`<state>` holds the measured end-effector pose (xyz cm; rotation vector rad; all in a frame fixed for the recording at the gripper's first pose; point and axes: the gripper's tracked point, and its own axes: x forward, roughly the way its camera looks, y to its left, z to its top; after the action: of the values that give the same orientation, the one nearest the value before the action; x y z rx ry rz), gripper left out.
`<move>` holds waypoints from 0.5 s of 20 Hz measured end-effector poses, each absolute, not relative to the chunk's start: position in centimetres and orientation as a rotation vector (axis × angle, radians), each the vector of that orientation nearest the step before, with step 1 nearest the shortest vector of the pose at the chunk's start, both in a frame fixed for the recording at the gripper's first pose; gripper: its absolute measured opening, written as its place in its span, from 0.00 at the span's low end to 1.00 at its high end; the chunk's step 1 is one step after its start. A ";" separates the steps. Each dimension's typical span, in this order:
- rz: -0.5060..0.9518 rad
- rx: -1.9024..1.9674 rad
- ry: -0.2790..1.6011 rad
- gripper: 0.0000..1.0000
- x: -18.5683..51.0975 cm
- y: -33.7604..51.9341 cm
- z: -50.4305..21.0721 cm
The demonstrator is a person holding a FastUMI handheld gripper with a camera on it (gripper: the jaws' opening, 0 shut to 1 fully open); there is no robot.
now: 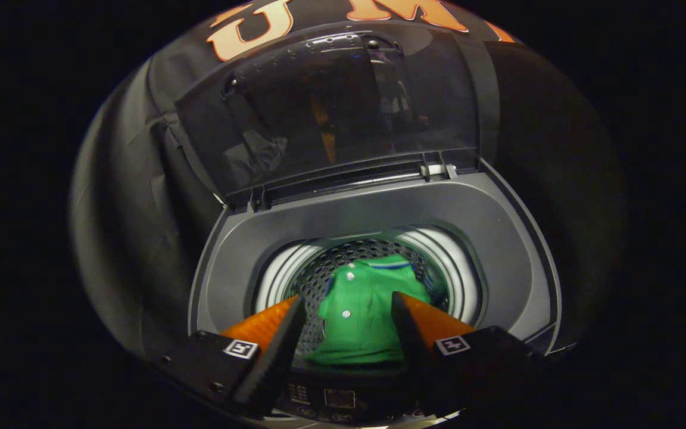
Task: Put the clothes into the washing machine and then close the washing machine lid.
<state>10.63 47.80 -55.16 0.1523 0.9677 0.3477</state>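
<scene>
gripper (348, 307) spread over drum w/ green shirt (359, 316) between fingers, prob. released; shirt heaped high could snag when raised lid (343, 113) gets shut.

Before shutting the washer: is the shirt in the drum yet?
In. The green shirt lies in the drum, seen between the open gripper's spread fingers. The lid stands raised behind it.
</scene>
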 end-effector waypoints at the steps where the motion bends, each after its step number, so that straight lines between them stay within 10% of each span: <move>1: 0.344 0.151 0.960 0.73 10.3 47.3 -54.8; 3: 0.337 0.162 0.927 0.98 10.2 47.1 -53.2; 10: 0.361 0.198 0.666 0.98 13.5 47.5 -42.1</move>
<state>13.46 47.49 -42.14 0.1982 0.6657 0.3609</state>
